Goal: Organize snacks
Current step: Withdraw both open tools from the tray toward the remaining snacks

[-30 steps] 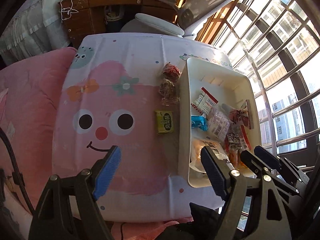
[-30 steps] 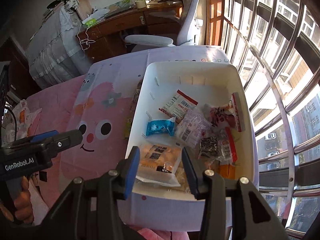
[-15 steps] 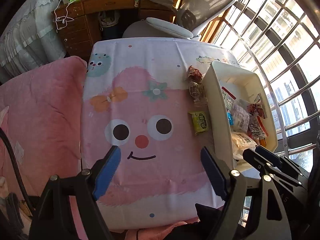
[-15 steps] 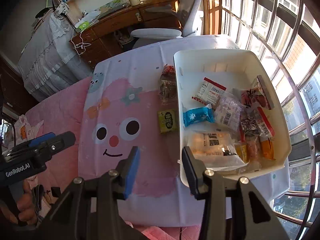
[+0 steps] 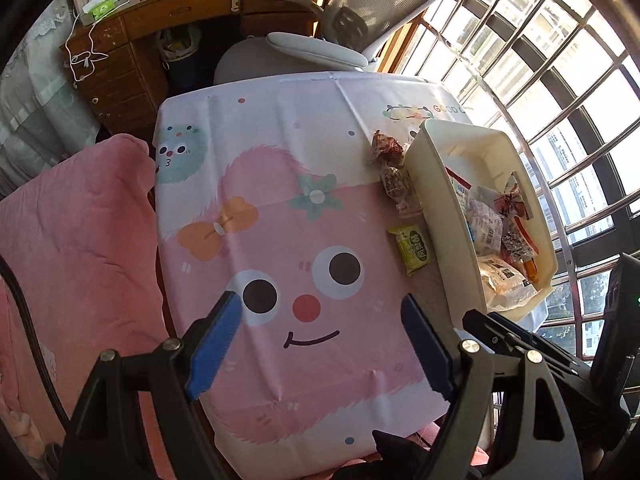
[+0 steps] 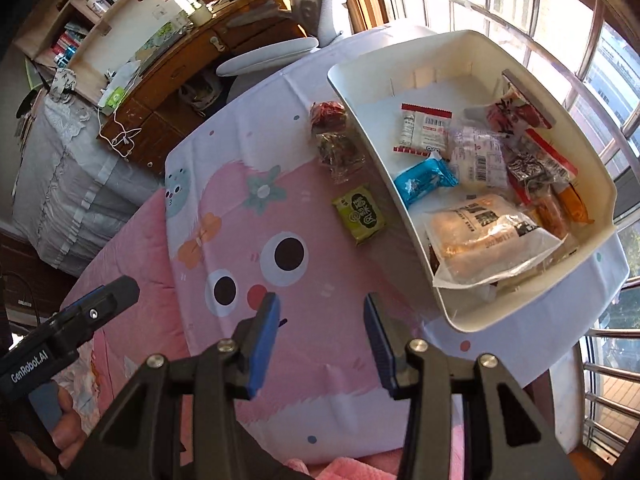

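Left tool [image 5: 320, 342]: jaws stood wide apart, nothing between them, above the cartoon-face cloth [image 5: 280, 216].
Right tool [image 6: 320, 336]: jaws partly apart, holding nothing.
White bin [image 6: 600, 184]: sat on the desk's window side, filled with wrapped snacks.
Green packet [image 6: 360, 215]: lay on the cloth just beside the bin.
Two dark-wrapped snacks [image 6: 338, 142]: lay beyond the green packet, against the bin wall.

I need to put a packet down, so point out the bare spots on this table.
Widest free patch: the pink face on the tablecloth, left of the green packet. The white bin's far end is partly bare. Crowded: the bin's near end, and the strip beside its left wall where the red-wrapped snacks lie.
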`<state>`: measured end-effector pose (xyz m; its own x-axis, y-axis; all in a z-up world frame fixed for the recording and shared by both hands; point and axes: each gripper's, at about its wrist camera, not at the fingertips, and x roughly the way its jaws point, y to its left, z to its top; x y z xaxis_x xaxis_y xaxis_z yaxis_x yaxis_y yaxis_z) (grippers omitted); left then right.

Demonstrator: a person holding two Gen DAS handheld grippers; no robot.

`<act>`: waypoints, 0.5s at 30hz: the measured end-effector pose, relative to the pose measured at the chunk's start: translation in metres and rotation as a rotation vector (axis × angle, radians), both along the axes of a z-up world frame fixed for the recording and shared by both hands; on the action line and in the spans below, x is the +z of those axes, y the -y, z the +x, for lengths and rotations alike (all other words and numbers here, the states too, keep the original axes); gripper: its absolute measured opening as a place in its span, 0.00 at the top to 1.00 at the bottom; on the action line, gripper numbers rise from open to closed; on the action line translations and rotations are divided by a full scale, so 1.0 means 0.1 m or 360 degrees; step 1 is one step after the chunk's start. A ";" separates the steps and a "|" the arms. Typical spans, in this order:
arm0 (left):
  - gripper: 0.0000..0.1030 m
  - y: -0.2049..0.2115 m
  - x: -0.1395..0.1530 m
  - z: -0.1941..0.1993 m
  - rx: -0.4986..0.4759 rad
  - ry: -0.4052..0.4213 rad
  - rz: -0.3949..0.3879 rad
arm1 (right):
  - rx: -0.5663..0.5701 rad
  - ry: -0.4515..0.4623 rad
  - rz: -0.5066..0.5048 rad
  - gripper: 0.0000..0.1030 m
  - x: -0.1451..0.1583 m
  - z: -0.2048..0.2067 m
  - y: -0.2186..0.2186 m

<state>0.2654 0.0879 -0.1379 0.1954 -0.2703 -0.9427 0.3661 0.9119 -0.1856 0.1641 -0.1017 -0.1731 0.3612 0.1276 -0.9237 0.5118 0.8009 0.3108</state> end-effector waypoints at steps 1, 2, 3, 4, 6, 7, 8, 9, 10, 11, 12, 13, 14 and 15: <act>0.22 0.04 -0.01 0.06 -0.0020 -0.0007 -0.0002 | -0.0041 -0.0007 0.0022 0.57 -0.04 0.01 0.01; 0.22 0.07 -0.02 0.11 -0.0041 -0.0008 0.0002 | -0.0083 -0.0010 0.0042 0.58 -0.08 0.03 0.02; 0.22 0.12 -0.03 0.17 -0.0062 -0.0011 0.0005 | -0.0128 -0.0008 0.0057 0.57 -0.12 0.04 0.03; 0.22 0.16 -0.05 0.23 -0.0082 -0.0021 0.0006 | -0.0174 -0.0006 0.0072 0.57 -0.16 0.06 0.04; 0.22 0.24 -0.10 0.35 -0.0104 -0.0049 0.0001 | -0.0265 -0.0002 0.0096 0.55 -0.24 0.09 0.07; 0.22 0.29 -0.13 0.41 -0.0117 -0.0065 -0.0002 | -0.0312 -0.0002 0.0104 0.54 -0.28 0.11 0.08; 0.22 0.35 -0.17 0.47 -0.0132 -0.0083 -0.0003 | -0.0359 0.0000 0.0108 0.54 -0.32 0.12 0.09; 0.22 0.40 -0.22 0.54 -0.0145 -0.0102 -0.0003 | -0.0401 0.0005 0.0108 0.53 -0.37 0.14 0.10; 0.22 0.45 -0.26 0.60 -0.0154 -0.0121 -0.0003 | -0.0442 0.0010 0.0102 0.51 -0.41 0.16 0.11; 0.22 0.50 -0.31 0.66 -0.0166 -0.0141 -0.0003 | -0.0490 0.0012 0.0091 0.49 -0.45 0.18 0.12; 0.22 0.56 -0.37 0.72 -0.0177 -0.0160 0.0001 | -0.0547 0.0015 0.0084 0.46 -0.50 0.19 0.13; 0.22 0.62 -0.42 0.78 -0.0183 -0.0176 0.0007 | -0.0599 0.0013 0.0075 0.43 -0.55 0.21 0.14; 0.22 0.67 -0.48 0.83 -0.0186 -0.0193 0.0013 | -0.0646 0.0010 0.0058 0.42 -0.59 0.23 0.15; 0.22 0.73 -0.54 0.89 -0.0188 -0.0216 0.0019 | -0.0687 0.0015 0.0038 0.42 -0.63 0.26 0.15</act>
<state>0.3547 0.0150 -0.1919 0.0336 -0.2723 -0.9616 0.4433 0.8664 -0.2298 0.1901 -0.1165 -0.2363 0.3948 -0.0158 -0.9186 0.7952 0.5066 0.3331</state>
